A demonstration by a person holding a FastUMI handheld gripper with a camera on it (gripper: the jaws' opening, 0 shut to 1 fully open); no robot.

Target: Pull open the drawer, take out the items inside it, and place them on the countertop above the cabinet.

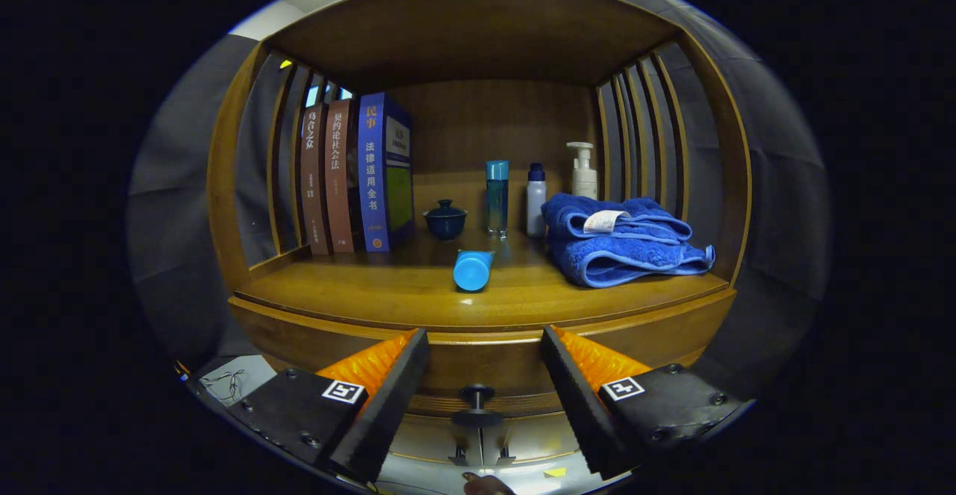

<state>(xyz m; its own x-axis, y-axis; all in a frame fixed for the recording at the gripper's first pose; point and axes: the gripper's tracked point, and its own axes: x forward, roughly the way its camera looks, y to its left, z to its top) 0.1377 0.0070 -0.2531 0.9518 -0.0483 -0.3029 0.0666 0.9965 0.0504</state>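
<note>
Drawer (478,375) shut, long axis crosswise, knob (476,394) toward the wide-open hand-held gripper (485,364), between its fingers.

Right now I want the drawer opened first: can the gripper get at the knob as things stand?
Probably yes. The gripper is open, and the knob on the drawer front sits between its fingers with nothing in between. The fingers do not touch it yet.
</note>
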